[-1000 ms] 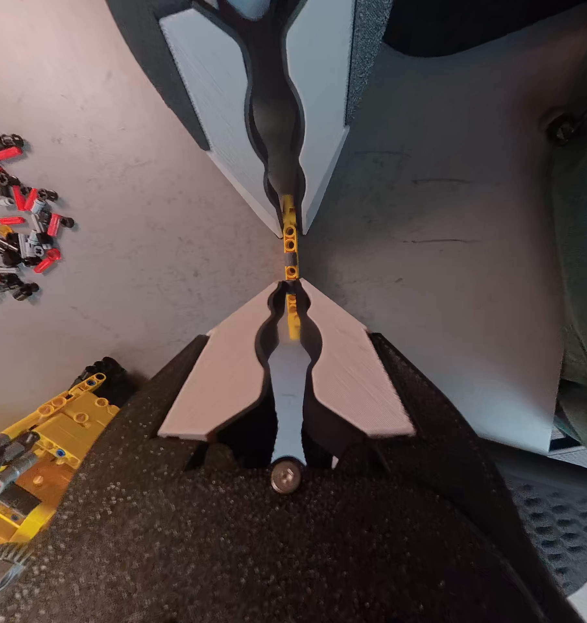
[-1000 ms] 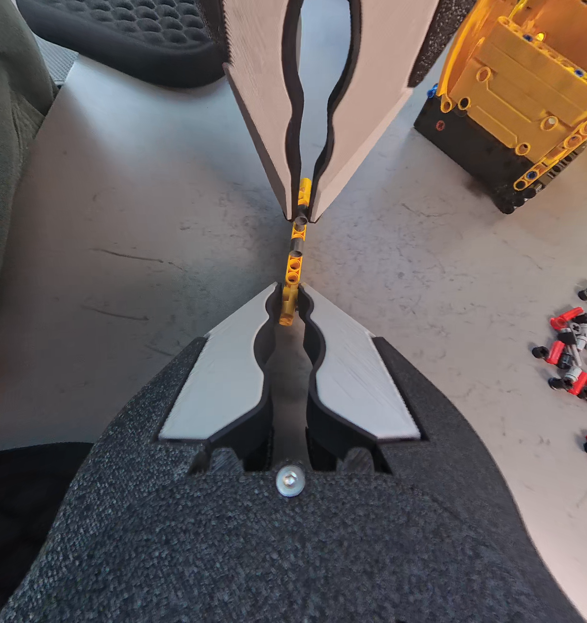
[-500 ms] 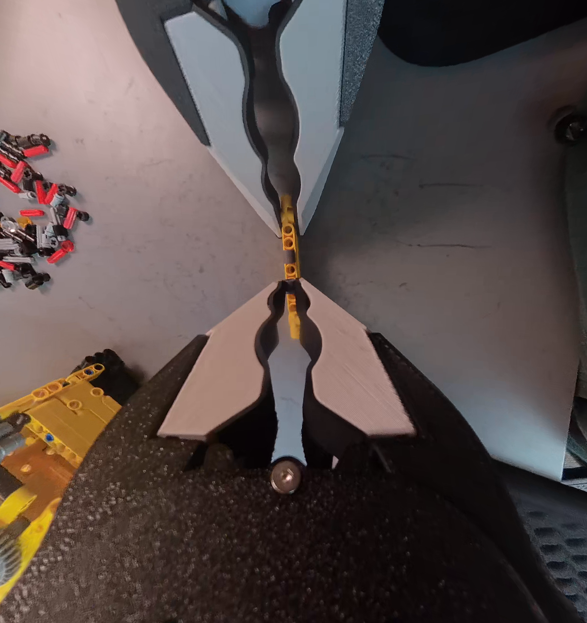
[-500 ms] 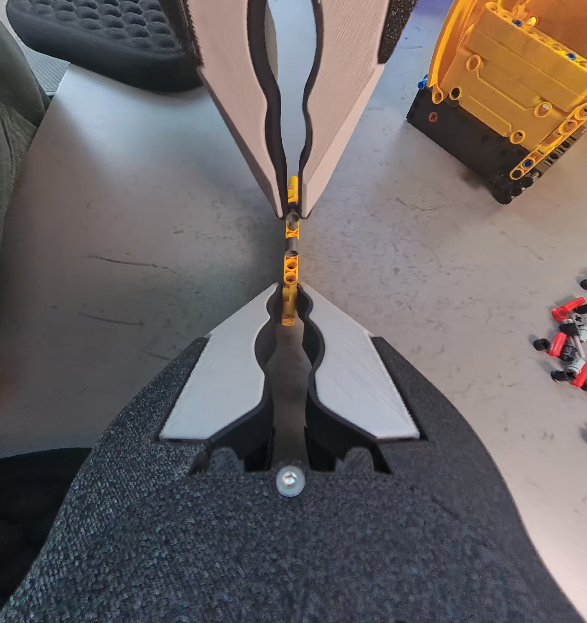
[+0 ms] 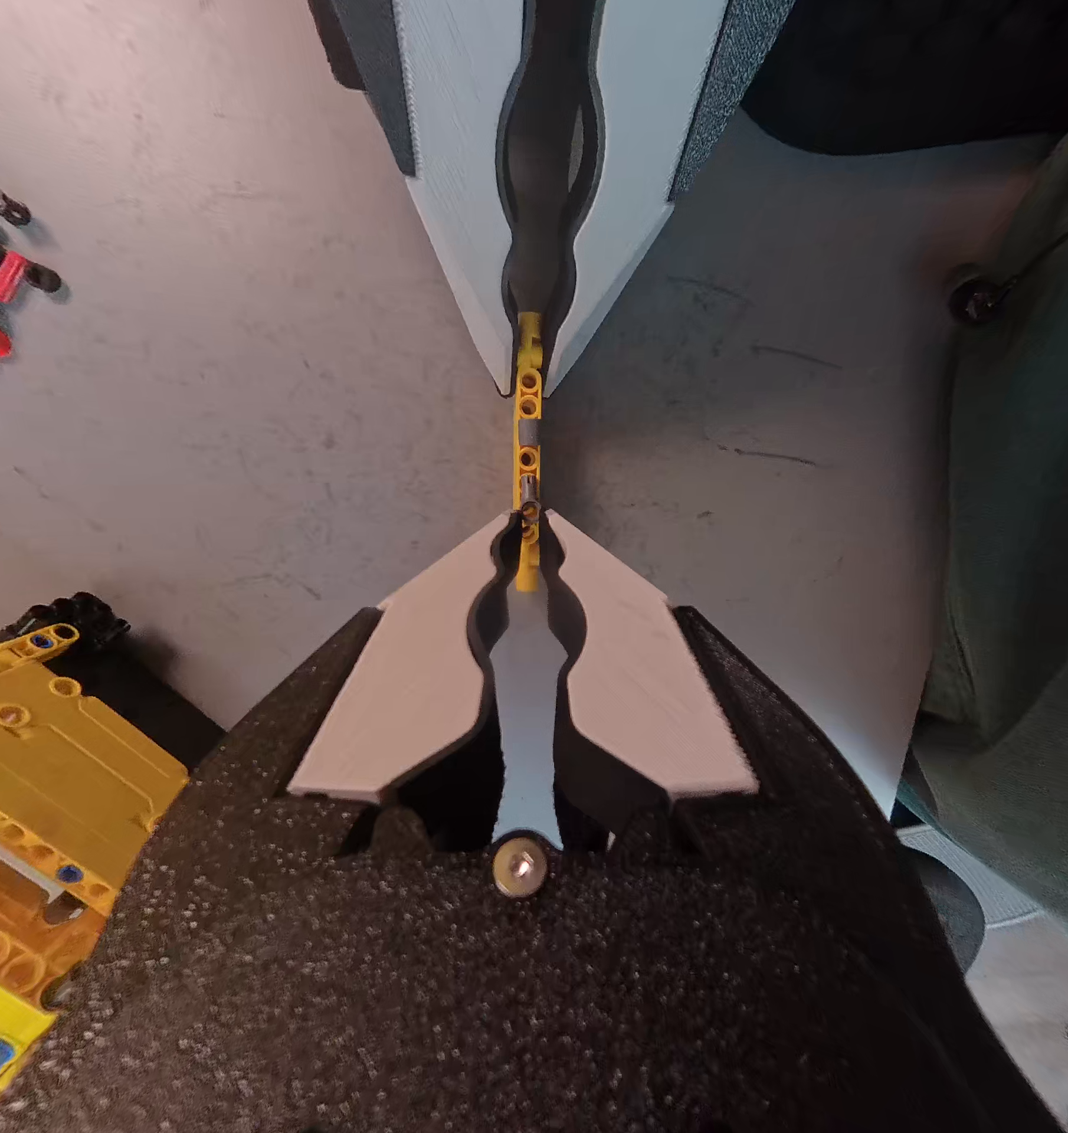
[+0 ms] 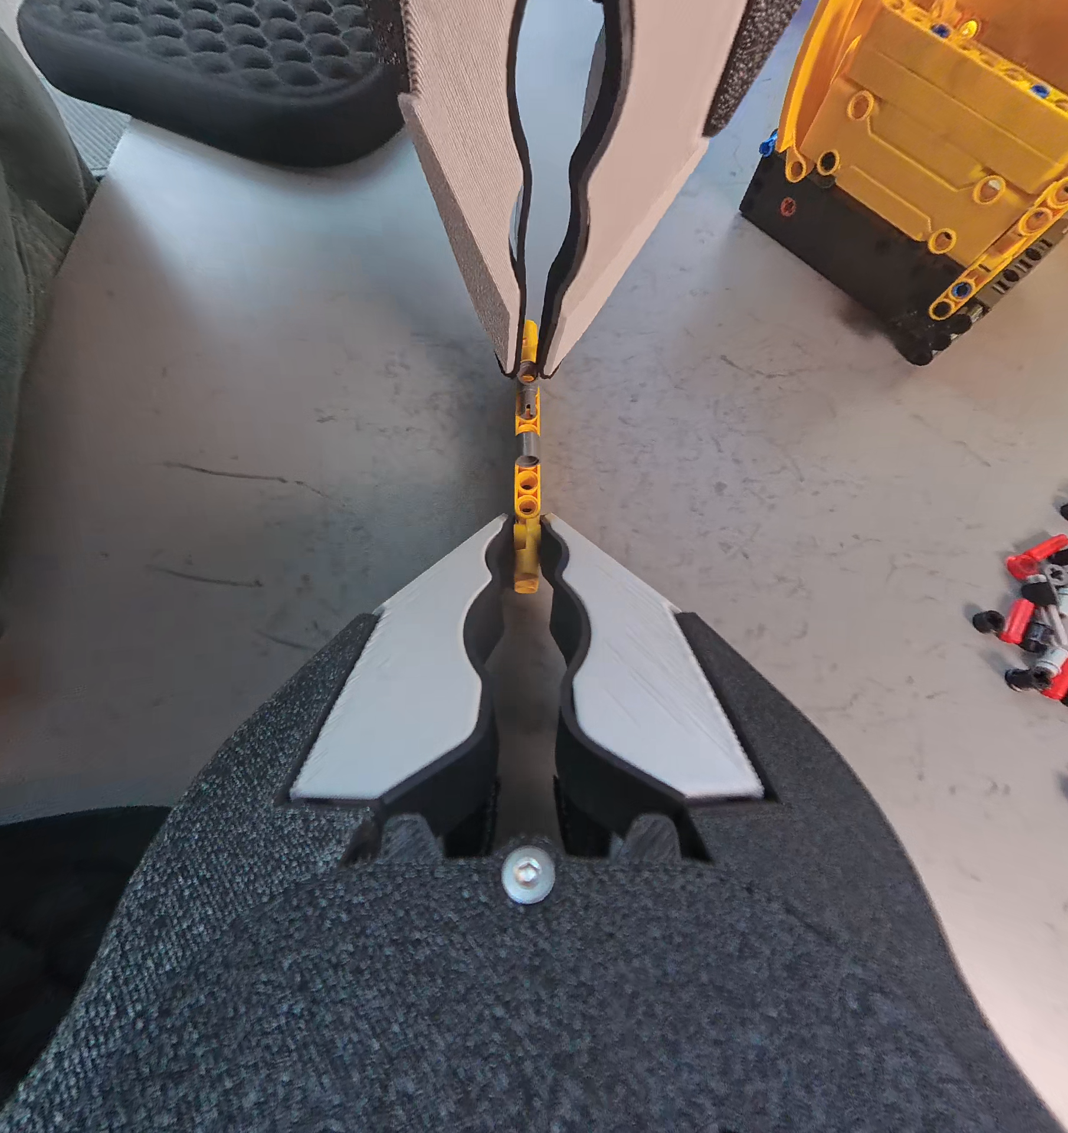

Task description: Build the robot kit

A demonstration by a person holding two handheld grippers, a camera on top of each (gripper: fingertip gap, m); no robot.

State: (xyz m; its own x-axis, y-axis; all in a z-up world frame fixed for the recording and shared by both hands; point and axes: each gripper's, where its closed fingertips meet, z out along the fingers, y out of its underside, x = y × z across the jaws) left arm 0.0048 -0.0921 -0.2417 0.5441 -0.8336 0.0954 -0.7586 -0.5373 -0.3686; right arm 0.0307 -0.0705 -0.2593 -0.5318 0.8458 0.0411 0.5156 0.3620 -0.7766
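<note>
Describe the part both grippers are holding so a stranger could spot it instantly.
Above the grey table, the left gripper and right gripper meet tip to tip. Pinched between them is a thin yellow beam with round holes and a dark grey sleeve midway, unlike the loose red and black pins.

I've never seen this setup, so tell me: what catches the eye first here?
A thin yellow toy beam with holes hangs over the grey table, pinched at one end by the left tool and at the other by the right tool. A big yellow brick model stands to one side, near a scatter of red and black pegs.
</note>
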